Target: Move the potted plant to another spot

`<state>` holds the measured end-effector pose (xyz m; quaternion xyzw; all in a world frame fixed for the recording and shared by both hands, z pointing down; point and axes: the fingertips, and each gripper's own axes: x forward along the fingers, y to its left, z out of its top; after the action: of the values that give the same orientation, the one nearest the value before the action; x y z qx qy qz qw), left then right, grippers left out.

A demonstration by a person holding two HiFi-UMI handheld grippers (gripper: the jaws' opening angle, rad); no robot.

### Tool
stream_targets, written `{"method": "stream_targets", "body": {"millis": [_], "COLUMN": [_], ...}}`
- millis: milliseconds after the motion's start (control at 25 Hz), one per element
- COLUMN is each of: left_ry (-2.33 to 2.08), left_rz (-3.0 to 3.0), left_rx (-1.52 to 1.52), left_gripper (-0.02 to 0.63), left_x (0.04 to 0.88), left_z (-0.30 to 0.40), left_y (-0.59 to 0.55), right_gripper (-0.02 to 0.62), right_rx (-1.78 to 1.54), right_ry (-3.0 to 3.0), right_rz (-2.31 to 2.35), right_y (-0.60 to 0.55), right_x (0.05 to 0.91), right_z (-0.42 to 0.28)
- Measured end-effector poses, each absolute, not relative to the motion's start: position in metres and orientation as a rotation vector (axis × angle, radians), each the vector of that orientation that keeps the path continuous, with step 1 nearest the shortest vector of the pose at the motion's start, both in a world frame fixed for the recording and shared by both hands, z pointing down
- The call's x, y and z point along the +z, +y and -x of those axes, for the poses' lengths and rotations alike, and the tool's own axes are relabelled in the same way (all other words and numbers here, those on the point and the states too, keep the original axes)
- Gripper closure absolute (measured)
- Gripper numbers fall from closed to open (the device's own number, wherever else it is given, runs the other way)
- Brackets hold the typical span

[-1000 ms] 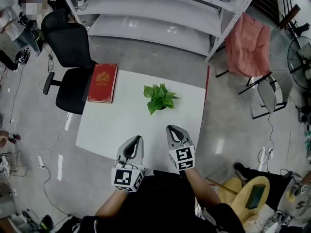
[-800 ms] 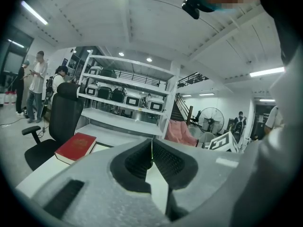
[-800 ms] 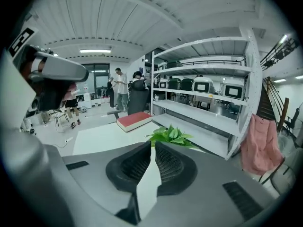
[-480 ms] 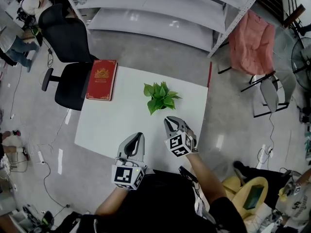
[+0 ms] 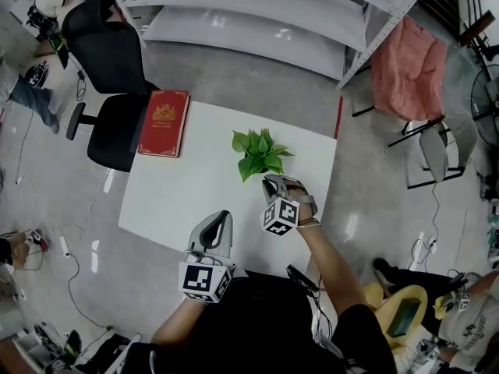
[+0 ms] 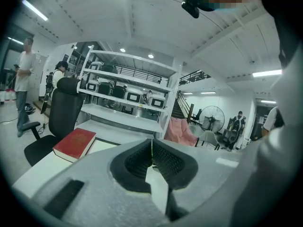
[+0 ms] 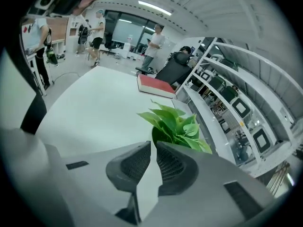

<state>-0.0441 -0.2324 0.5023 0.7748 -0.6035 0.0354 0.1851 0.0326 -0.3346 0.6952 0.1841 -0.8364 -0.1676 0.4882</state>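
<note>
Right tongs (image 7: 154,145) barely parted near potted plant (image 7: 177,126); left tongs (image 6: 152,141) pressed together, facing red book (image 6: 75,144).

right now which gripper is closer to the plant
The right gripper: it is just short of the plant, while the left gripper is back at the near edge of the table.

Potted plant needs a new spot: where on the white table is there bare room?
The widest bare stretch of the table lies between the red book and the potted plant, down to the near edge by the left gripper. A narrow strip is free right of the plant. Crowded only at the plant, with the right gripper close.
</note>
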Motion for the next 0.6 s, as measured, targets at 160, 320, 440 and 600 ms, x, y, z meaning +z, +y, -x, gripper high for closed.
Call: {"method": "stream_targets", "body": {"millis": [160,320,440,600], "left_ry": [-1.697,-1.698,-1.698,-1.698], "left_rz": [-2.176,-2.164,-2.166,-2.153], "left_rx": [0.099,0.098,0.100,0.099], "left_gripper": [0.584,0.584,0.584,0.584], "left_x": [0.505,0.507,0.509,0.510], "left_z": [0.045,0.046,0.049,0.051], "left_y": [-0.234,-0.236,-0.237,-0.237], "right_gripper": [0.581,0.580,0.580,0.531], "right_rx": [-0.499,-0.569,-0.615,-0.611], "right_ry": [-1.951,-1.879,-1.836,-1.797], "right_rz": [-0.377,-0.333,-0.294,-0.231], "right_y": [-0.346,-0.355,-0.358,-0.358], "right_x": [0.709,0.721,0.729,0.742], "right_z": [-0.031,-0.035,-0.034,-0.038]}}
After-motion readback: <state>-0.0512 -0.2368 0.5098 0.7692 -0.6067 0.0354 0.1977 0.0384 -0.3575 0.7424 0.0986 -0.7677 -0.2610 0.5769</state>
